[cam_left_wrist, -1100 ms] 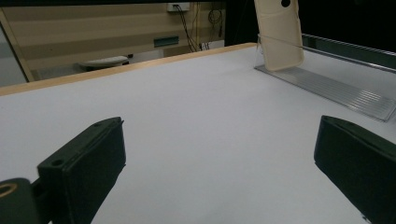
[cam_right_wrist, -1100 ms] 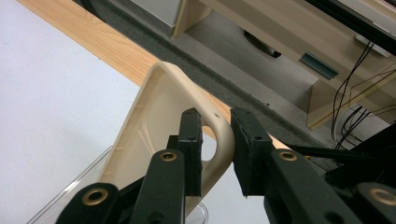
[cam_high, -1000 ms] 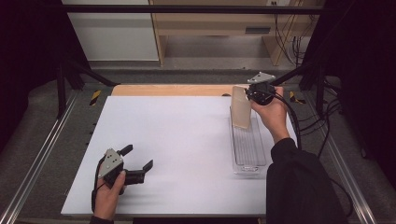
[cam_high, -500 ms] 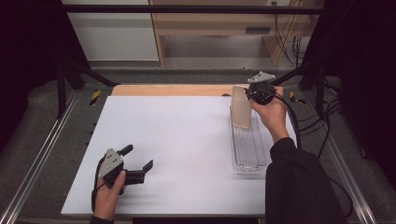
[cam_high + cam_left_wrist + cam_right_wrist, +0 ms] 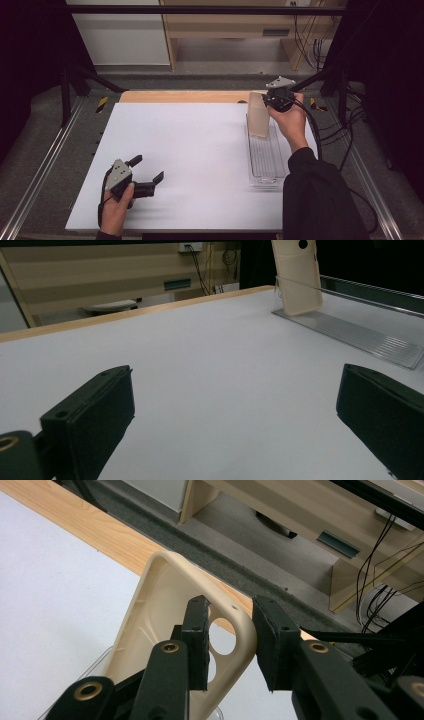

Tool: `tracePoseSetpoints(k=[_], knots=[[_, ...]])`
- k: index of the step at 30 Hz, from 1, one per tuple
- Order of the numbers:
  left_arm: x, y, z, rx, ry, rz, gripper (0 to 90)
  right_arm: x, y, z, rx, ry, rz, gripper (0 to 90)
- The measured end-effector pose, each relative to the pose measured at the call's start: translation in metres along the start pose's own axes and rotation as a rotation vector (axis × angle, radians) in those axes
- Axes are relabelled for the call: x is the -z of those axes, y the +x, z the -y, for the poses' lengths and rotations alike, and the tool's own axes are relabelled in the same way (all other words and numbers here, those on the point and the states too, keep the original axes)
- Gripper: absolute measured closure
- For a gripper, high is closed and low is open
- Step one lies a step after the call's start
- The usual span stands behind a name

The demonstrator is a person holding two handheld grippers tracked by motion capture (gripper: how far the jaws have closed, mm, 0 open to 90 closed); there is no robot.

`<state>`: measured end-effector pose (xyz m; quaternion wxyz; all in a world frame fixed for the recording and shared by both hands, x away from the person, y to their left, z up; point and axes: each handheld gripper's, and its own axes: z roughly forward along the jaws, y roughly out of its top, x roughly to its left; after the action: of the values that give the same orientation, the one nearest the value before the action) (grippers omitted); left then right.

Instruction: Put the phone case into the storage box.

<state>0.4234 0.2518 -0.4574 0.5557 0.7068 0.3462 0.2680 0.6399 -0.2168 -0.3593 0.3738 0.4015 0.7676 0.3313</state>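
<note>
Holding phone case (image 5: 258,116) — above clear tray (image 5: 266,160), right tool (image 5: 231,640)

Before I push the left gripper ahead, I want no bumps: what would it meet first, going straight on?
Probably nothing near: bare white table lies ahead of the open left gripper. The beige phone case and clear tray sit off to one side, though depth is hard to judge.
</note>
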Motion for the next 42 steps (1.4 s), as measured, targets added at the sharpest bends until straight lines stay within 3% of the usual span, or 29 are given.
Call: tracePoseSetpoints(k=[21, 42], knots=[[-0.0001, 0.0003, 0.0003, -0.001, 0.001, 0.001, 2.2, -0.0051, -0.0031, 0.0017, -0.029, -0.005, -0.003, 67.3], [0.0000, 0.0001, 0.0003, -0.003, 0.001, 0.000, 2.2, -0.0037, -0.0049, -0.0003, -0.085, -0.022, -0.003, 55.4]])
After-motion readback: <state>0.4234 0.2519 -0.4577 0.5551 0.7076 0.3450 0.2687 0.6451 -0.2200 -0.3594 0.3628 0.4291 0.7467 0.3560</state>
